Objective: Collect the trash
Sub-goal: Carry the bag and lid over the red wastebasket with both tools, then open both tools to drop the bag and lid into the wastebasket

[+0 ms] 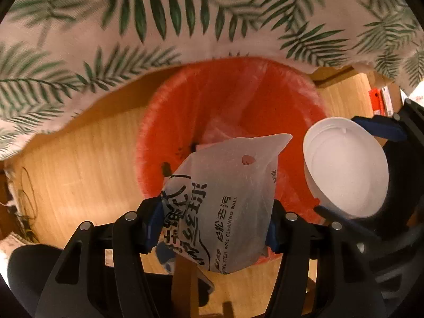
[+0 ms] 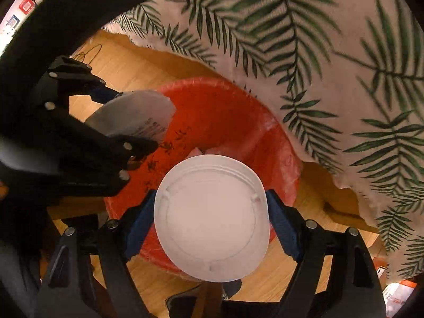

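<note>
- Left wrist view: left gripper low centre, pointing down, blue pads clamped on a translucent plastic bag printed with black characters and "STEEL WIRE CLEANING BALL".
- Bag hangs over the near rim of a red-lined trash bin, which fills mid-frame on the wooden floor.
- Right of frame: white plastic lid gripped between the blue pads of the other gripper, just beside the bin's right rim.
- Upper frame: white cloth with green palm-leaf print draped above the bin.
- Right wrist view: right gripper low centre, jaws wide and pressed on either edge of the round white lid; lid sits over the near part of the red bin.
- Left of frame: left gripper holding the bag over the bin's left rim.
- Leaf-print cloth covers upper right; wooden floor below the bin.
</note>
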`<state>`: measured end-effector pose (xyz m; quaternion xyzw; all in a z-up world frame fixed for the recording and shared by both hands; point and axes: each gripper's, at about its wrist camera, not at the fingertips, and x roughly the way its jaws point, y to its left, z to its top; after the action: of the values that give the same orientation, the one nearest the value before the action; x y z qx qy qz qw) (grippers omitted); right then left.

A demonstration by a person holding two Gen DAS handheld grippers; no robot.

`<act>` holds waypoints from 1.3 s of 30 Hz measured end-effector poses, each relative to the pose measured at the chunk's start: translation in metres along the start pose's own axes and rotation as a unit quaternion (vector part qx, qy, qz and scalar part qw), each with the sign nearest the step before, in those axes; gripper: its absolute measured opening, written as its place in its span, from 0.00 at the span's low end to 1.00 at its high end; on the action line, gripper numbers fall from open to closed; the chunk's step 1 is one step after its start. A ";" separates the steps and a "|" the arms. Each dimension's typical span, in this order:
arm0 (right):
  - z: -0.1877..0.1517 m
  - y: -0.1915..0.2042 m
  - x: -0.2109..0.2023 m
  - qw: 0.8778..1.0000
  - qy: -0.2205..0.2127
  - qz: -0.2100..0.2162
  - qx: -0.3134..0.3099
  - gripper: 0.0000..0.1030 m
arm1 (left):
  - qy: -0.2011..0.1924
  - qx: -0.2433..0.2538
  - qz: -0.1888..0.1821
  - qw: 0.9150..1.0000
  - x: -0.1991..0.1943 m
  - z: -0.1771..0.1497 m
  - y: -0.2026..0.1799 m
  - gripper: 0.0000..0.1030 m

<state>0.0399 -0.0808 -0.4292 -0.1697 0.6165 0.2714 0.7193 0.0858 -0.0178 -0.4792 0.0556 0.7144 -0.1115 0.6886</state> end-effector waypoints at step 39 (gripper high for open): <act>0.009 0.003 0.039 0.999 0.035 0.032 -0.004 0.95 | -0.009 -0.070 0.030 0.997 0.005 0.008 0.028 0.78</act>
<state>0.0486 -0.0658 -0.4656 -0.1620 0.6457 0.2906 0.6873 0.1003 0.0073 -0.4864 0.0275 0.7125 -0.0406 0.6999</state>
